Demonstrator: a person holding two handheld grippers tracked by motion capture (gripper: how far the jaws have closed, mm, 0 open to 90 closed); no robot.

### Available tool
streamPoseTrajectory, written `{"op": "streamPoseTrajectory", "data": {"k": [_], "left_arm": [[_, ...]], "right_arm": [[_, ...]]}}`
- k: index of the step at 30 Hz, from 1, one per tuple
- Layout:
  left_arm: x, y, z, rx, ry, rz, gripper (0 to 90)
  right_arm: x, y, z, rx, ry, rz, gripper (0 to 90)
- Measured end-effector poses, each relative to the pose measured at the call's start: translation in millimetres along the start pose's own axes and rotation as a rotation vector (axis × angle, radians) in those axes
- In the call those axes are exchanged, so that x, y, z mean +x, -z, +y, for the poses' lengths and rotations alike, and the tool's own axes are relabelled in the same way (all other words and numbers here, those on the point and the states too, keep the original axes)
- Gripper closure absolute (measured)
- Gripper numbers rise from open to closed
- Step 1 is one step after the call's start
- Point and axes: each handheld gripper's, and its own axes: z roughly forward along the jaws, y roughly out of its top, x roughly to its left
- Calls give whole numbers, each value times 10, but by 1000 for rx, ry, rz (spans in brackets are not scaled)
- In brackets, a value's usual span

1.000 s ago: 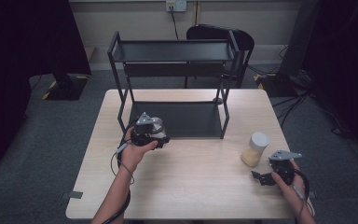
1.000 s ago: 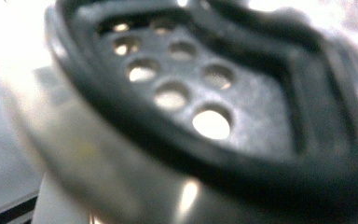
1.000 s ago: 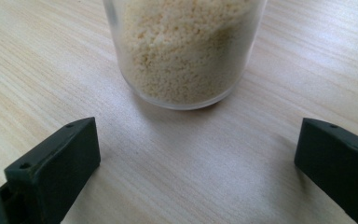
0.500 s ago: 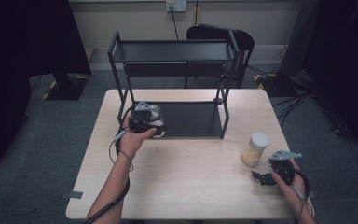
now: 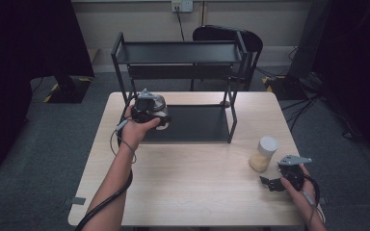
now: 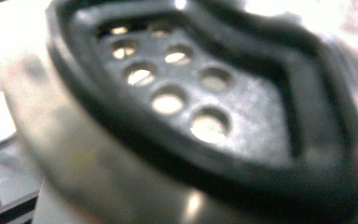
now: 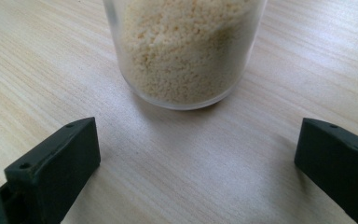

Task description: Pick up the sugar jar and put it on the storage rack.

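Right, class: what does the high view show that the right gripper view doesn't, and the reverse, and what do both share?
High view: the black two-tier metal rack and the left gripper holding a shaker jar. Right gripper view: single pale grains in close-up. Both: the clear jar of pale granules on the light wooden table before the open right gripper.

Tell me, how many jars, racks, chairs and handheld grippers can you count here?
Jars: 2, a shaker jar with a holed black lid held in the left gripper, and a jar of pale grains.
Racks: 1.
Chairs: 1.
Grippers: 2, including the right gripper.
Total: 6.
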Motion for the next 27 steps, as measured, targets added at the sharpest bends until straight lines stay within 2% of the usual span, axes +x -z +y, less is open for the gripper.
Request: {"op": "streamPoseTrajectory", "data": {"k": [19,27], "left_arm": [[76,181,333,4,0,13,297],[107,287,501,13,-13,20,297]], "right_arm": [[0,0,0,0,0,0,0],[0,0,0,0,0,0,0]]}}
